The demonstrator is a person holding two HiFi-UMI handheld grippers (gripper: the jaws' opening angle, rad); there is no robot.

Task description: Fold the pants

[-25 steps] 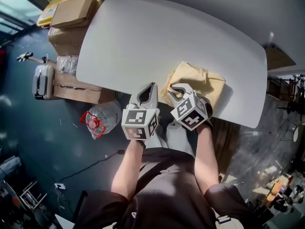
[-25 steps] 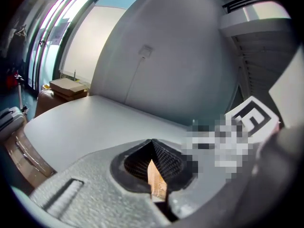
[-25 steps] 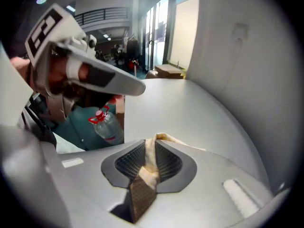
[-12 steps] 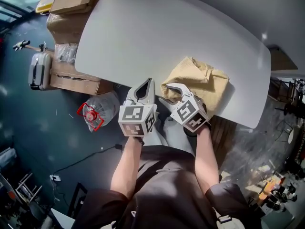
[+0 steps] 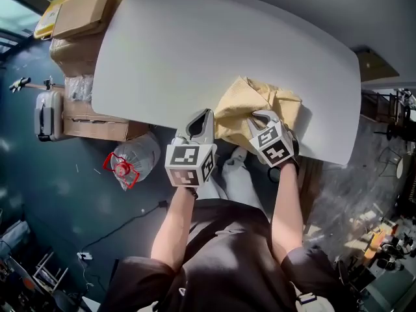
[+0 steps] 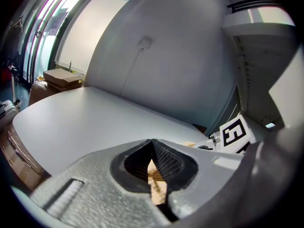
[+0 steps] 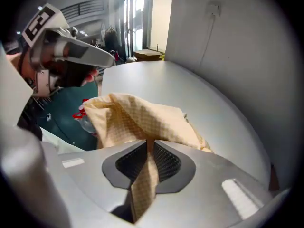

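The tan checked pants lie crumpled at the near edge of the white table, toward its right. My right gripper points steeply down onto them. Its jaws have just been closing and are now shut on a fold of the pants that runs between the pads. My left gripper hovers at the table's edge, just left of the cloth, with its tips together. A sliver of tan shows through the slit behind those tips; whether it is held I cannot tell.
Cardboard boxes, a grey suitcase and a clear bag with red in it stand on the floor left of the table. A grey wall rises behind the table. The tabletop spreads far and left of the pants.
The right gripper opened, shifted right and down onto the pants, then closed on a fold. The cloth now bunches higher. The left gripper has hardly moved.
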